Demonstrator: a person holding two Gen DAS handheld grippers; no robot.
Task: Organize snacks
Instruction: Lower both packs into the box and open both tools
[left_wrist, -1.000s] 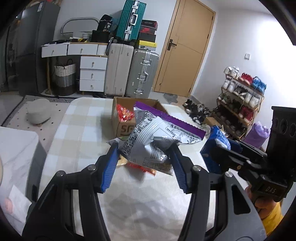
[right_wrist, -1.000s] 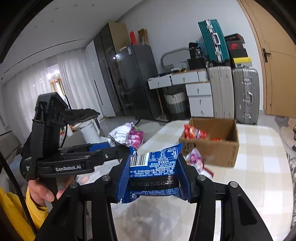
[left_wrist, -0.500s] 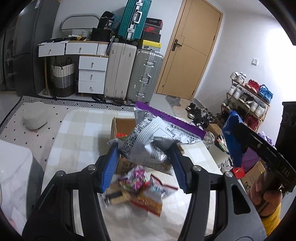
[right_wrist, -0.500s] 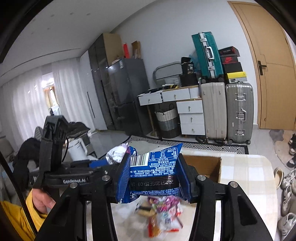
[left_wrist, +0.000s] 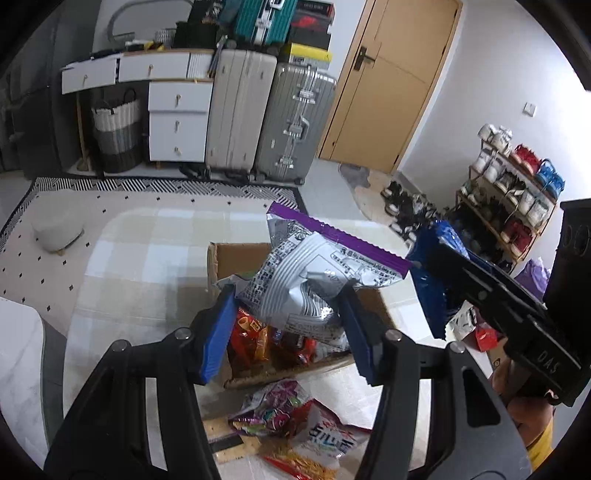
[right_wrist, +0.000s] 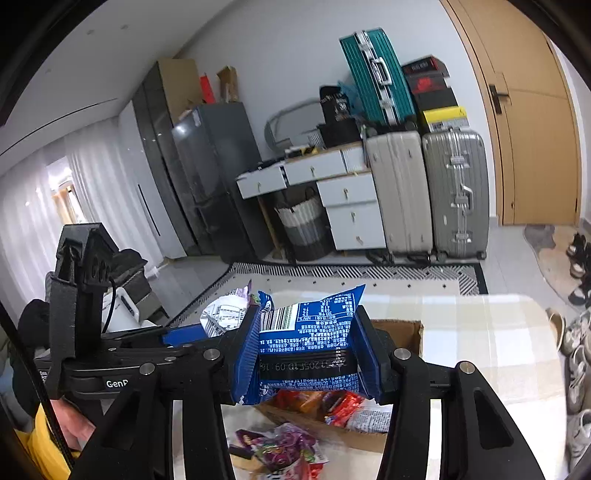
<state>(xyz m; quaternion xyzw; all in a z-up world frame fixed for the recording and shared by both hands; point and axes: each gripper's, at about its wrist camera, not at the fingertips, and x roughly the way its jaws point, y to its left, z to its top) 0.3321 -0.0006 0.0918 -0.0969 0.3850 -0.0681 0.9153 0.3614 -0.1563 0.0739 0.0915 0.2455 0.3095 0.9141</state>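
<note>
My left gripper (left_wrist: 286, 328) is shut on a silver snack bag with a purple top edge (left_wrist: 314, 280) and holds it over the open cardboard box (left_wrist: 236, 258), which has red snack packs (left_wrist: 255, 336) inside. The right gripper (right_wrist: 308, 360) is shut on a blue snack packet (right_wrist: 306, 332), also above the box (right_wrist: 400, 326). That blue packet (left_wrist: 430, 291) hangs to the right of the box in the left wrist view. Loose snack packs (left_wrist: 295, 435) lie on the checked table (left_wrist: 147, 258) in front of the box.
Suitcases (left_wrist: 269, 122) and white drawers (left_wrist: 177, 114) stand against the far wall beside a wooden door (left_wrist: 391, 85). A shoe rack (left_wrist: 517, 195) is at the right. A dark fridge (right_wrist: 218, 177) stands at the left. A person's hand (left_wrist: 524, 410) holds the right gripper.
Both grippers have moved forward with their bags, from short of the box to over it. The loose snack packs now lie below and nearer than the jaws.
</note>
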